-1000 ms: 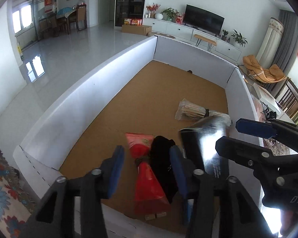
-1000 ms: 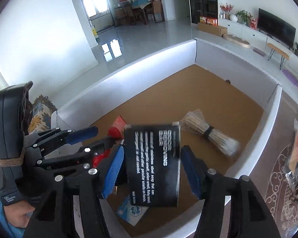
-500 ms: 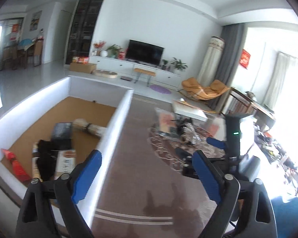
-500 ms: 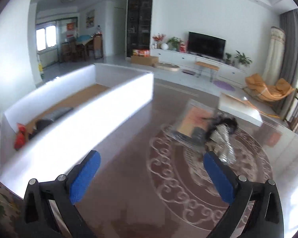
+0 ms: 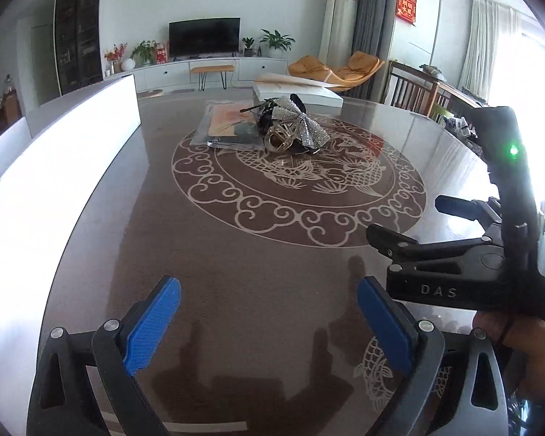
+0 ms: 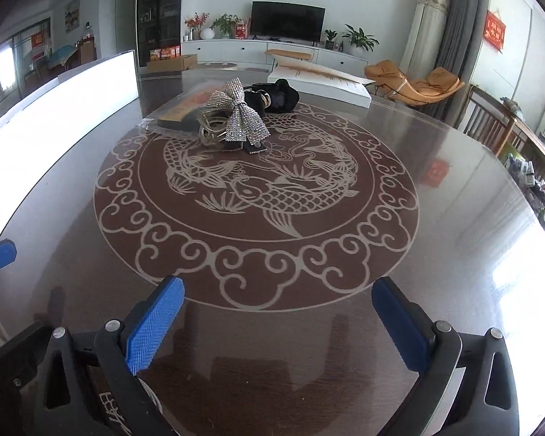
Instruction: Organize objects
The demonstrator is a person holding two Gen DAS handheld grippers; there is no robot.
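Observation:
A small heap lies at the far side of the round glass-topped table (image 6: 436, 218): a sparkly silver bow (image 6: 241, 116), gold rings (image 6: 212, 129), a black cloth item (image 6: 279, 100) and a flat packet in clear plastic (image 5: 229, 127). The bow (image 5: 298, 123) also shows in the left wrist view. My left gripper (image 5: 269, 323) hangs open over the near table edge, nothing between its blue pads. My right gripper (image 6: 278, 321) is open too, empty, well short of the heap. In the left wrist view the right gripper (image 5: 407, 225) sits at the right, a hand under it.
The white wall of the sorting box (image 5: 65, 167) runs along the table's left side. A white flat box (image 6: 323, 80) lies beyond the heap. Wooden chairs (image 6: 501, 127) stand at the right. A koi pattern (image 6: 272, 189) fills the table's middle.
Both grippers let go of their items in the box, opened wide and swung right, out of the box to over the round table. The heap now lies ahead of them.

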